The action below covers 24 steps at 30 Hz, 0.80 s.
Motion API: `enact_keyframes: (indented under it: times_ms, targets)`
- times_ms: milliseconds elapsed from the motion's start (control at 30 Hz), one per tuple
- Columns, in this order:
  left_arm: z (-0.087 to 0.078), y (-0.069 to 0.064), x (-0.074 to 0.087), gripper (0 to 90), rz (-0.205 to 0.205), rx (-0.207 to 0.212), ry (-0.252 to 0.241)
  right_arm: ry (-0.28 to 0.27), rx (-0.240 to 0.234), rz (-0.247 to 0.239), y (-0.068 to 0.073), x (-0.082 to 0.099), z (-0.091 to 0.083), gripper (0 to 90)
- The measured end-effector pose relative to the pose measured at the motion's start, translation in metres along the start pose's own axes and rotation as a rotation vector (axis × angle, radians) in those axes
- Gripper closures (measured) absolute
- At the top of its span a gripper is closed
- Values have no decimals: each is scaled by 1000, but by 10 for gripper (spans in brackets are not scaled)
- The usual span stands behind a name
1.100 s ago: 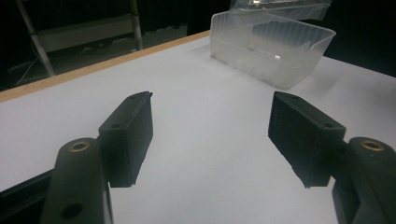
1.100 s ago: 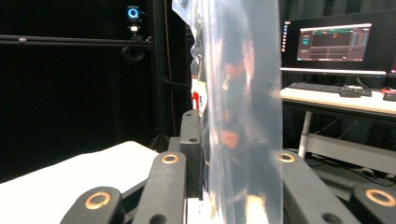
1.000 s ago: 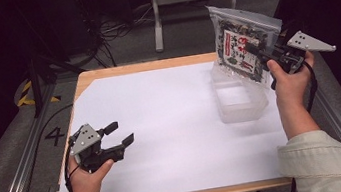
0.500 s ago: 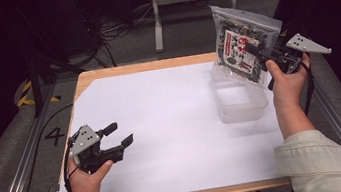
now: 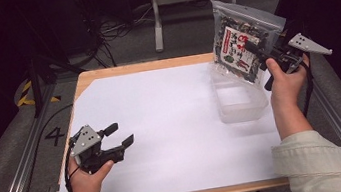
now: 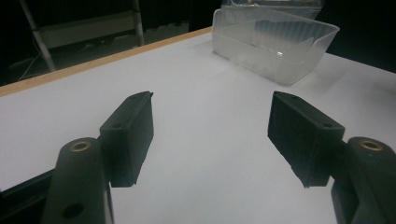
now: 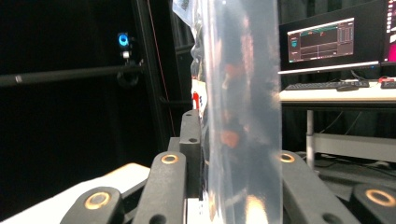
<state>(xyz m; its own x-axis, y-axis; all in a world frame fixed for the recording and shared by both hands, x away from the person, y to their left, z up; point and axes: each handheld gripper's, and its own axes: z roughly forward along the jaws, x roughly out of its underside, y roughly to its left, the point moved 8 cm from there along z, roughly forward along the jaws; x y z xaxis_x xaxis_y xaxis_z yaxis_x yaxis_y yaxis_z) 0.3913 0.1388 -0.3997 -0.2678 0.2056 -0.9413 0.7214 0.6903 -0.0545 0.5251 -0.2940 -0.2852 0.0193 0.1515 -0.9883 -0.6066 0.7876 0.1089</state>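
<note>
Table surface is a flat white sheet on a pale wooden board, matte and smooth. Near its far right side sits a clear plastic tub, rectangular with rounded corners and thin translucent walls. Above the tub's far end hangs a glossy clear pouch with a printed label, pinched in the right gripper, whose jaws are closed on its lower edge; since a second ago the pouch and hand have barely shifted. The left gripper rests low at the near left, unchanged, its black ribbed jaws spread wide with nothing between them. In the right gripper view the pouch stands upright as smooth, shiny film.
</note>
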Motion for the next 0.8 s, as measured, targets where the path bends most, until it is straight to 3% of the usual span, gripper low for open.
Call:
enact_keyframes:
  times_ms: [167, 400, 600, 800]
  targets:
    - [-1, 0, 0, 323, 9, 2, 0, 19, 2, -30, 4, 4, 5, 753]
    - [0, 0, 0, 323, 3, 4, 1, 27, 48, -55, -3, 12, -6, 753]
    - [1, -2, 0, 323, 7, 7, 5, 31, 71, -59, -7, 18, -9, 752]
    - [1, -2, 1, 324, -3, 9, 5, 29, 56, -46, -10, 26, -9, 752]
